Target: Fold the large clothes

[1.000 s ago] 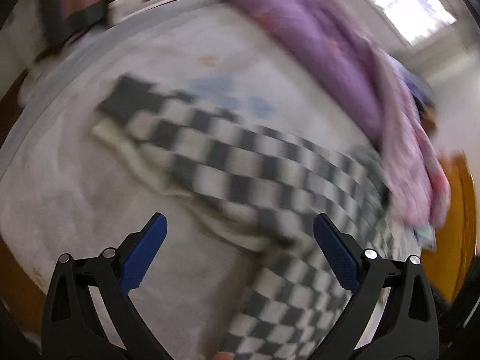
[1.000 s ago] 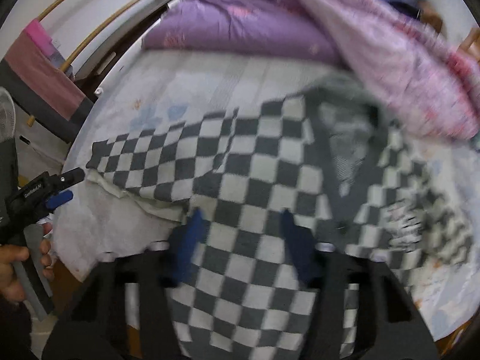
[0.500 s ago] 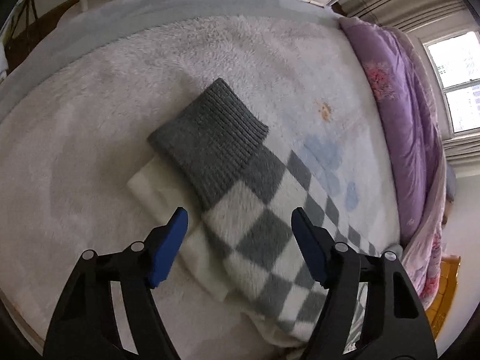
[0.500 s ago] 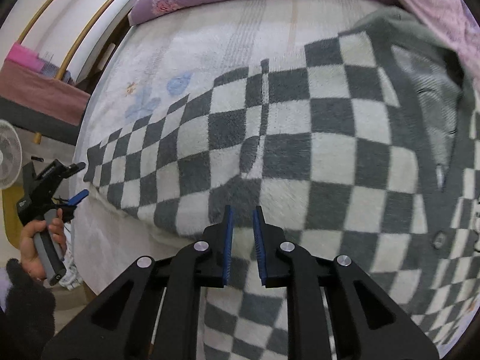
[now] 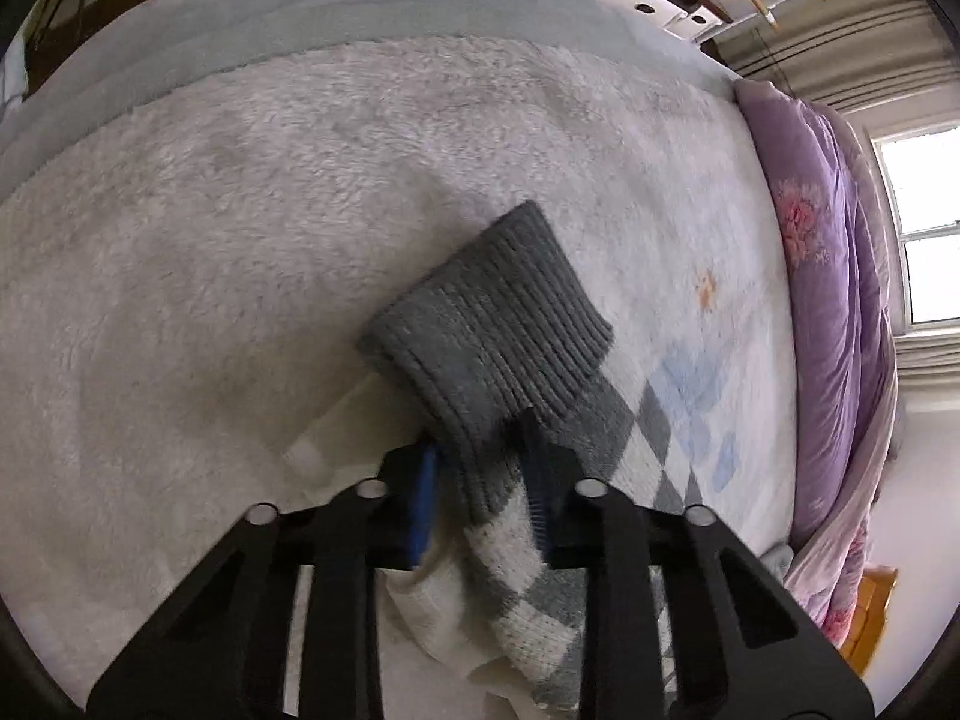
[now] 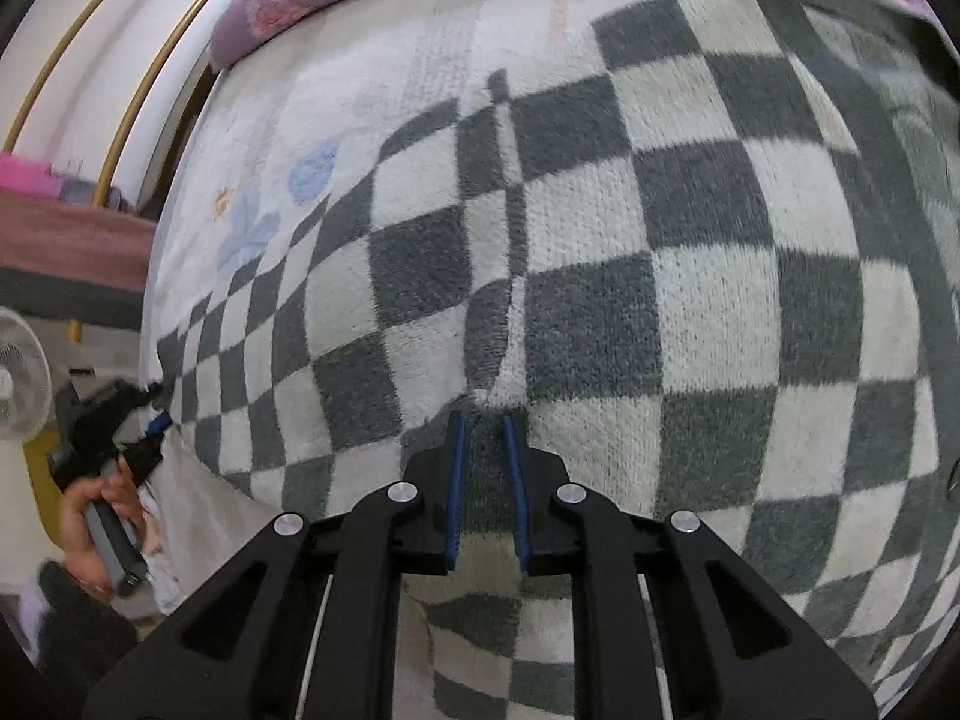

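A grey-and-white checkered knit sweater [image 6: 630,276] lies spread on the bed. Its sleeve ends in a grey ribbed cuff [image 5: 492,330], seen in the left wrist view. My left gripper [image 5: 480,480] is shut on the sleeve just behind the cuff. My right gripper [image 6: 483,420] is shut on a pinch of the sweater's body near the armpit seam. The left gripper also shows far left in the right wrist view [image 6: 129,420], held in a hand at the sleeve end.
The bed has a white fleece cover [image 5: 210,228] with blue flower prints. A purple quilt [image 5: 834,312] is piled along the far side by a window. A white fan [image 6: 18,384] stands beside the bed. A white cloth [image 5: 336,426] lies under the sleeve.
My left gripper has moved forward and closed on the sleeve behind the cuff. My right gripper has come closer to the sweater and stays closed on its fabric.
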`<action>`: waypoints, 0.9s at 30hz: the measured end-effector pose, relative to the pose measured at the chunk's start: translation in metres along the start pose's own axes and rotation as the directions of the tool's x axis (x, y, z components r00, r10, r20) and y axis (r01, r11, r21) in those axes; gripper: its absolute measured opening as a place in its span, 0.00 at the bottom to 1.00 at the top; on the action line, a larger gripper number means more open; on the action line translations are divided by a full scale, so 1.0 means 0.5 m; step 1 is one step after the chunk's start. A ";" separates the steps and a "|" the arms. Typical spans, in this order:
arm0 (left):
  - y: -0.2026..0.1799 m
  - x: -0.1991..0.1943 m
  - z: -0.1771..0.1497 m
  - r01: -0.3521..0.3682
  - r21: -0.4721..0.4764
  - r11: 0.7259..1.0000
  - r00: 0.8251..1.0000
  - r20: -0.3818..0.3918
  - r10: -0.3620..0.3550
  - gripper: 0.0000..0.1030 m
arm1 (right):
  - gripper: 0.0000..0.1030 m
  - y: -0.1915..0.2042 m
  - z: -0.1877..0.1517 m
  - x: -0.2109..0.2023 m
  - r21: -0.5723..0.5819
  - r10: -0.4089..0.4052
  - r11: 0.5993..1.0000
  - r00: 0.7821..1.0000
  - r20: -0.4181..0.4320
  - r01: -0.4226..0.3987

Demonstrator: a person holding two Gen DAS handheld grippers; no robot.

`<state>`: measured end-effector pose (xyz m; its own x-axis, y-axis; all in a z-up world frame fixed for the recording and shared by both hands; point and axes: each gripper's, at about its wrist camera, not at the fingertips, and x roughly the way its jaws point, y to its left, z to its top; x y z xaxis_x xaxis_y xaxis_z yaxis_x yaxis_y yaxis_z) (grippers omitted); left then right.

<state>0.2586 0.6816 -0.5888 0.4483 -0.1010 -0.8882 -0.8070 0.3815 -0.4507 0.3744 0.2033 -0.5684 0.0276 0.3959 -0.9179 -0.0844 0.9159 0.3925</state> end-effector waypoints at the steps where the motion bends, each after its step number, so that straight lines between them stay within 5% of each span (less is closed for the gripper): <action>1: -0.004 -0.008 -0.001 -0.004 0.014 1.000 1.000 0.017 0.003 0.09 | 0.12 -0.003 -0.002 0.004 0.000 -0.004 1.000 1.000 -0.008 0.004; 6: -0.079 -0.096 -0.015 0.073 0.106 0.992 0.989 0.119 -0.085 0.09 | 0.08 -0.049 0.015 0.080 0.030 -0.005 1.000 0.996 -0.091 0.007; 10: -0.189 -0.205 -0.064 0.133 0.270 0.954 0.965 0.184 -0.187 0.09 | 0.07 -0.051 0.025 0.102 -0.037 -0.012 0.999 0.995 -0.097 0.008; 16: -0.400 -0.329 -0.234 0.235 0.503 0.832 0.914 0.176 -0.364 0.09 | 0.06 -0.107 0.021 0.064 -0.007 0.144 0.989 0.987 -0.075 -0.145; 21: -0.575 -0.345 -0.458 0.282 0.660 0.697 0.894 0.084 -0.441 0.09 | 0.10 -0.243 0.005 -0.107 0.094 0.310 0.943 0.945 0.101 -0.319; 23: -0.648 -0.319 -0.558 0.262 0.723 0.639 0.905 0.047 -0.423 0.09 | 0.11 -0.326 -0.008 -0.182 0.111 0.291 0.944 0.942 0.165 -0.311; 27: -0.734 -0.245 -0.739 0.260 0.769 0.584 0.917 -0.007 -0.399 0.09 | 0.12 -0.559 -0.056 -0.343 0.188 0.176 0.954 0.944 0.280 -0.233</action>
<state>0.3576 0.2146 -0.3477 0.7303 -0.2516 -0.6351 -0.0587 0.9031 -0.4253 0.3653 -0.1223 -0.5221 0.2899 0.5534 -0.7808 0.1002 0.7938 0.5998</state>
